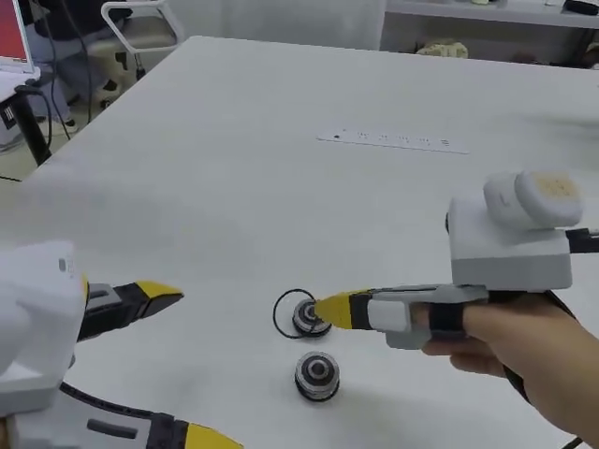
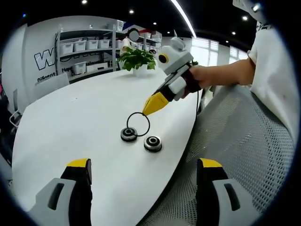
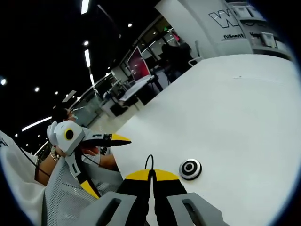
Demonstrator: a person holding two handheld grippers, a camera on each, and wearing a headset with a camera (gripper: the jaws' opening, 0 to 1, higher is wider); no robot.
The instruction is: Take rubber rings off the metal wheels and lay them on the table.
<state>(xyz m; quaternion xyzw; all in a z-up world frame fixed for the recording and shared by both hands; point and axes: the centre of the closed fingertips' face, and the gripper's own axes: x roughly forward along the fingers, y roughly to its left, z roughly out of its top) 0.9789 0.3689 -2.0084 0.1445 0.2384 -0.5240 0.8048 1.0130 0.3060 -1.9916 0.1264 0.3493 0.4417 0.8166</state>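
Two metal wheels lie on the white table: a far wheel and a near wheel with a dark band around it. My right gripper is shut on a thin black rubber ring. The ring hangs as a loop from its yellow tips down to the far wheel. One wheel sits just right of the tips. My left gripper stands open left of the wheels, holding nothing.
A flush socket strip sits in the table further back. A chair stands past the far left corner. A mesh chair back is by the table edge, and a potted plant is at the table's end.
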